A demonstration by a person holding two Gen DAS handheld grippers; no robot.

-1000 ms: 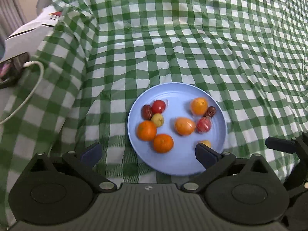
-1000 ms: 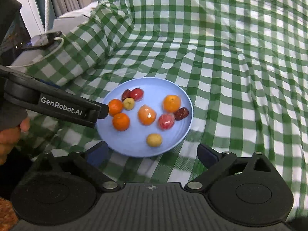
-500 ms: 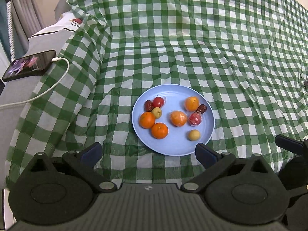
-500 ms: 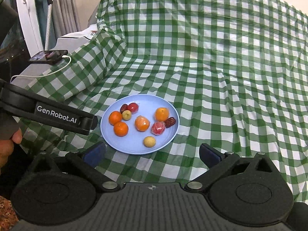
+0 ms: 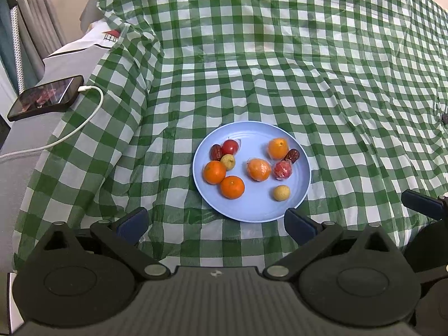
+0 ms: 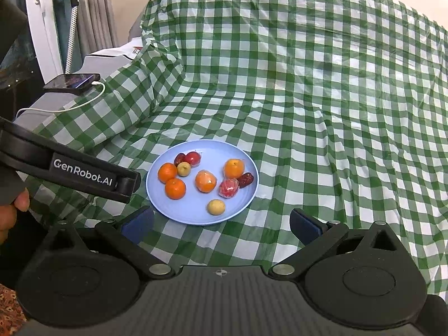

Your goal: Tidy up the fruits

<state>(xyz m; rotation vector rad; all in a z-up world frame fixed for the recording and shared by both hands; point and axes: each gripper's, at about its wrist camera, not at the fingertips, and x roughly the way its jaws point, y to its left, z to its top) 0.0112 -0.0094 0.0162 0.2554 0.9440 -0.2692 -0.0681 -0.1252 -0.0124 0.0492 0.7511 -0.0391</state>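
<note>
A light blue plate (image 5: 252, 210) (image 6: 173, 207) lies on the green checked cloth and holds several small fruits. On its left are two bare tangerines (image 5: 214, 172) (image 6: 175, 188), a red fruit (image 5: 230, 147), a brown date (image 5: 215, 152) and a small yellow fruit (image 5: 228, 161). On its right lie two wrapped oranges (image 5: 259, 169) (image 6: 233, 168), a wrapped red fruit (image 5: 282, 170) (image 6: 228, 188), another date (image 5: 292, 155) and a yellow fruit (image 5: 281, 192) (image 6: 216, 206). My left gripper (image 5: 215, 222) stands open just short of the plate. My right gripper (image 6: 221, 225) is open too, nothing between its fingers.
A phone (image 5: 46, 98) (image 6: 72, 81) on a white cable (image 5: 70, 134) rests on a grey surface at the left, beyond the cloth's edge. The checked cloth (image 5: 308, 70) stretches wide behind and right of the plate. A person's hand (image 6: 11, 210) holds the left gripper's handle.
Both grippers have drawn back and up from the plate, so it looks smaller and farther. The fruits have not moved. Both grippers stayed open.
</note>
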